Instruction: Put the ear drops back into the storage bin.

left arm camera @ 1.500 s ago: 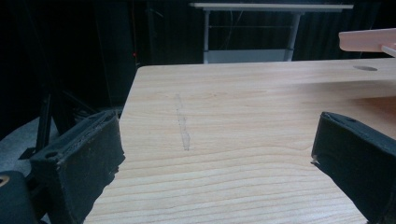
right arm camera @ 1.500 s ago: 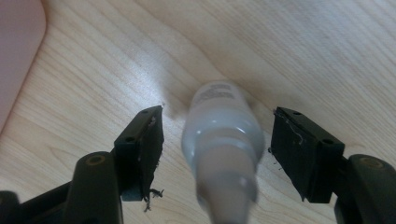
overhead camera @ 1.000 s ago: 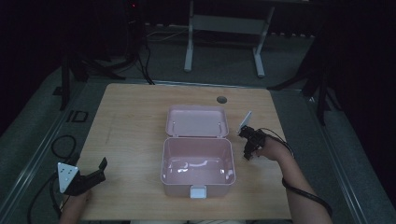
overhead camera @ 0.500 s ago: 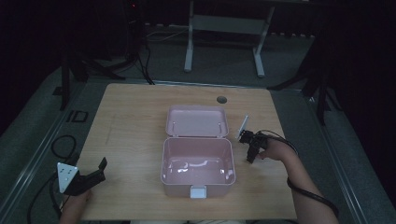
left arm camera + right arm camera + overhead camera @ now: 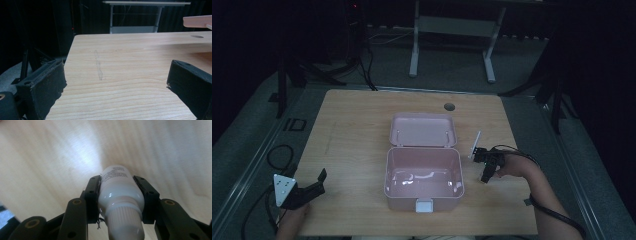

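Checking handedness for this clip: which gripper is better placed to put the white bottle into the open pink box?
Right. The right gripper is clamped on the white bottle just beside the pink box; the left gripper sits open near the table's left edge.

Left gripper low at near left of table, held in left hand, grey three-cornered plate facing outward, jaws spread wide, nothing between them. Left forearm barely in frame. Right gripper out to right side, right hand wrapped round its body, jaws angled down toward tabletop, clamped on white bottle, pads pressed against both flanks. Right forearm runs in from bottom right corner, cable trailing along wrist.
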